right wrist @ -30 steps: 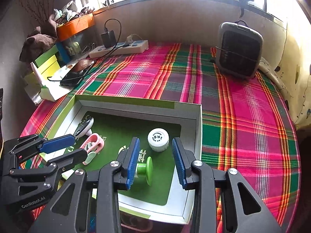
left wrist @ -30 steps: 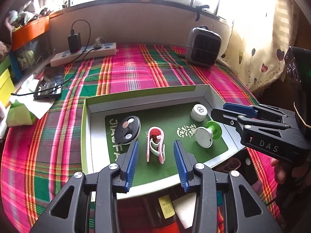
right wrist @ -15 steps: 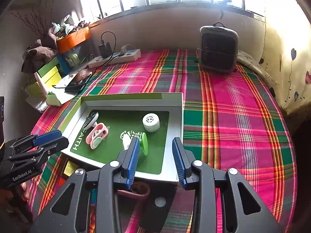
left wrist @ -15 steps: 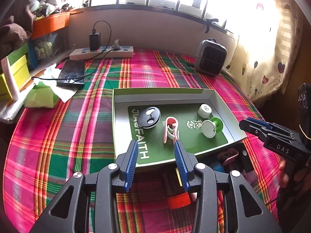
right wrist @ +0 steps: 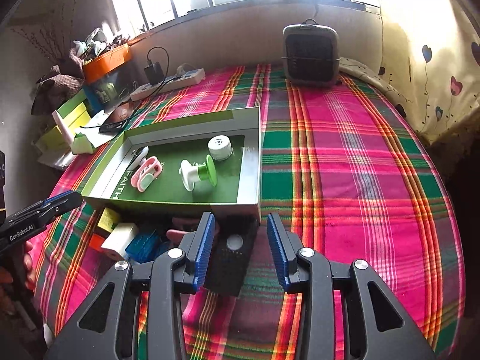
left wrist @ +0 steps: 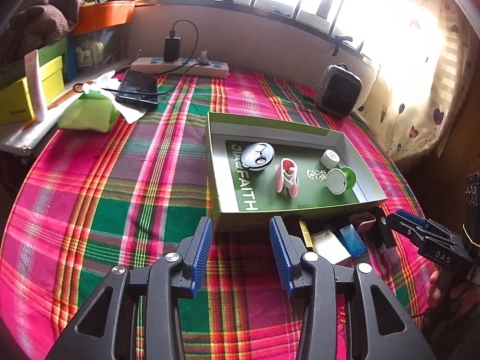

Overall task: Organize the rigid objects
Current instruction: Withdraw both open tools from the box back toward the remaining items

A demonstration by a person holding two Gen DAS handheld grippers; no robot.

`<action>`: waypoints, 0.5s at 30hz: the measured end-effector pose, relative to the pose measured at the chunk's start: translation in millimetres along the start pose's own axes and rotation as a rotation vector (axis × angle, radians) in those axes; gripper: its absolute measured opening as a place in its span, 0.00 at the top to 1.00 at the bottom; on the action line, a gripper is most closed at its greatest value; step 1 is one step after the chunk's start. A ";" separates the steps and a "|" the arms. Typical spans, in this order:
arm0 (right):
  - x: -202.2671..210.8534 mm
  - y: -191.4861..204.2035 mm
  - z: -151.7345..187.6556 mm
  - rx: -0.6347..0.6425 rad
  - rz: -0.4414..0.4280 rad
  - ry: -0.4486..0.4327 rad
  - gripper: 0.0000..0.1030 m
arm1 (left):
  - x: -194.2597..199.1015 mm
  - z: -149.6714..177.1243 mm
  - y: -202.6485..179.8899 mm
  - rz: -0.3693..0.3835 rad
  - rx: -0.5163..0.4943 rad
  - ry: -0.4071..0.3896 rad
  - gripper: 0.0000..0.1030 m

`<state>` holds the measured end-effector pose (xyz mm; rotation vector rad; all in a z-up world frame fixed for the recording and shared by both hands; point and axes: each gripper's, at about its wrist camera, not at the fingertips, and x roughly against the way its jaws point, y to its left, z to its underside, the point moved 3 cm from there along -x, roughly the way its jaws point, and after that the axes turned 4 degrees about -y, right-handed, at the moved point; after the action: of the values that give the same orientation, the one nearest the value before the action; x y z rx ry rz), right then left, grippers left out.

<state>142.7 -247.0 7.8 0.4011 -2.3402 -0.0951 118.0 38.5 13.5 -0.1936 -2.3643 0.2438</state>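
Backing off from the tray in both views; earlier frames had the tools right over it.

Left wrist view: left tool (left wrist: pixel 240 253) has pulled back over the plaid bedspread (left wrist: pixel 126 186), jaws opening, nothing between them. Green tray (left wrist: pixel 214 162) now sits further off, holding the round black-white piece (left wrist: pixel 257 156), pink clip (left wrist: pixel 286 177), white cap (left wrist: pixel 329 158) and green-white spool (left wrist: pixel 340 180). Right tool (left wrist: pixel 403 223) is at the right edge.

Right wrist view: right tool (right wrist: pixel 240 247) also retreated, jaws opening, gripping nothing; a black remote-like item (right wrist: pixel 232 258) lies on the bed below the gap. Small boxes (right wrist: pixel 120 237) beside it are newly exposed.

Reading: four items placed; loose pile near the tray is probably next.
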 end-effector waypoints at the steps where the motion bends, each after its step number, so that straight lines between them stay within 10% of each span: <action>1: 0.5 0.9 2.5 -0.001 -0.005 0.001 0.50 | -0.2 1.7 0.0 0.004 0.000 0.003 0.62; 15: -15.1 15.7 19.9 0.071 0.086 0.068 0.50 | -3.7 15.9 -4.0 0.065 0.000 0.043 0.62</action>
<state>135.1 -228.4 -13.7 0.3332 -2.2946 0.0428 109.4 31.9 0.7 -0.2737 -2.3178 0.2679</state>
